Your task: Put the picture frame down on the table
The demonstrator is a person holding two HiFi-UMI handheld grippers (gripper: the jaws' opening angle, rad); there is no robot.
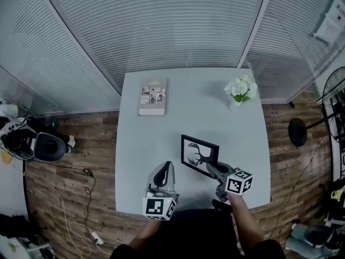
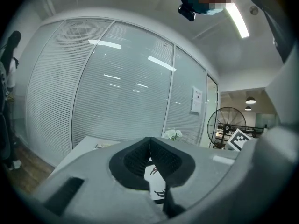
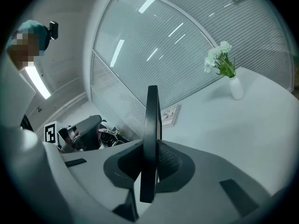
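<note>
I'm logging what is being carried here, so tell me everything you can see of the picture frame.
The picture frame is a thin rectangle with a smooth black border around a white picture of a black antlered deer. It sits over the near part of the grey table, its face showing from above. The right gripper is shut on its lower right edge. In that gripper's view the frame shows edge-on between the pads. Whether it touches the table cannot be told.

The left gripper's (image 2: 150, 140) jaws were pressed together, empty; below their tips showed the picture frame's (image 2: 150, 174) white print; white flowers (image 2: 173, 134) sat farther back on the table (image 2: 87, 142).
</note>
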